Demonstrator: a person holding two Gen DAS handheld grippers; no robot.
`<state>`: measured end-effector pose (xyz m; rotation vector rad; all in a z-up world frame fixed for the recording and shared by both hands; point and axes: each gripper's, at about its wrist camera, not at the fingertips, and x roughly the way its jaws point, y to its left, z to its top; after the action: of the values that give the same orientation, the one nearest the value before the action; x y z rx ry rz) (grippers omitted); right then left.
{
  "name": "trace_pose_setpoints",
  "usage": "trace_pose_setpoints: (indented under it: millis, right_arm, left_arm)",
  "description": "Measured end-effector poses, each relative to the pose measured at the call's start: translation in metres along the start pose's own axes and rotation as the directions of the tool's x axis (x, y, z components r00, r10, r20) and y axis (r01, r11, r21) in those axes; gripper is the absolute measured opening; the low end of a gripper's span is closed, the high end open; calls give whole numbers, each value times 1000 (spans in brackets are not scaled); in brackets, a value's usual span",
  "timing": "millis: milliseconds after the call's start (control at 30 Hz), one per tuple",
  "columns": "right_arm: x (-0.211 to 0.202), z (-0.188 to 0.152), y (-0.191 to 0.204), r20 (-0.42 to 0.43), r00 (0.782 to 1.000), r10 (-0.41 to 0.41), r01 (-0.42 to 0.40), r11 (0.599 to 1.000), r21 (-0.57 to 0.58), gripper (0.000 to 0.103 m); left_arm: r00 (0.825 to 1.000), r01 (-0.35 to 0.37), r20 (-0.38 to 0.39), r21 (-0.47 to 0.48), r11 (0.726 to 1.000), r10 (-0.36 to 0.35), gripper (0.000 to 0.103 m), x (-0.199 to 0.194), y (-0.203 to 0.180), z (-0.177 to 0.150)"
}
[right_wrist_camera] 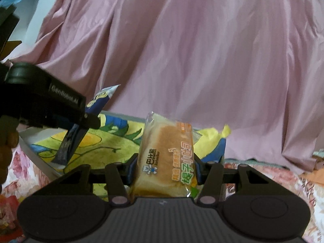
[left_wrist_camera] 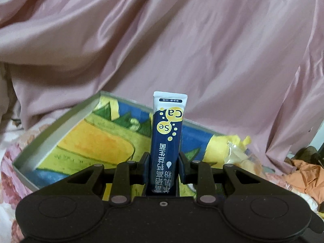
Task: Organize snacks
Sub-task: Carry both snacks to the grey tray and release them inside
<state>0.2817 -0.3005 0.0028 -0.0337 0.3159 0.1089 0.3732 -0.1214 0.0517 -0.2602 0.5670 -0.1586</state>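
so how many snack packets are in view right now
3: a blue sachet in the left gripper, a bread packet in the right gripper, a yellow packet by the box; more may be hidden.

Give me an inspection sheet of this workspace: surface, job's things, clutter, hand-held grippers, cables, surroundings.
Surface: floral-patterned cloth under everything.
Job's things: navy stick sachet; wrapped small bread; shallow box with a painted landscape lining, lying open on the cloth; yellow packet at its far right edge.
Clutter: crumpled orange wrapper to the right.
Hand-held grippers: left hand-held gripper shut on the sachet; right hand-held gripper shut on the bread; both held above the box.
Cables: nothing seen.
Surroundings: pink draped fabric fills the background.
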Motion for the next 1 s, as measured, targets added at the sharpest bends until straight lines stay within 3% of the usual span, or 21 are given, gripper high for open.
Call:
trace_pose_setpoints:
  millis: [433, 567, 633, 767, 867, 1000]
  right_arm:
    - [3, -3, 1, -8, 1000, 8, -8, 1000, -3, 59]
    - [0, -3, -1, 14, 1000, 13, -13, 1000, 4, 72]
    - [-5, -5, -1, 33, 999, 3, -3, 1000, 3, 82]
    - [-22, -3, -4, 78, 997, 0, -2, 1000, 27, 90]
    - [-38, 0, -4, 109, 994, -8, 4, 999, 42, 98]
    - [-65, 2, -3, 153, 988, -14, 5, 998, 55, 103]
  left_arm:
    - [999, -24, -37, 6, 1000, 24, 35, 13, -1, -8]
    - [999, -27, -31, -16, 1000, 27, 59, 7, -1, -7]
    - [1000, -23, -18, -19, 1000, 23, 65, 0, -1, -7]
    - [1000, -25, 12, -15, 1000, 25, 85, -17, -2, -8]
    - [999, -19, 35, -22, 1000, 20, 96, -35, 0, -10]
    - [997, -22, 74, -26, 999, 24, 101, -61, 2, -15]
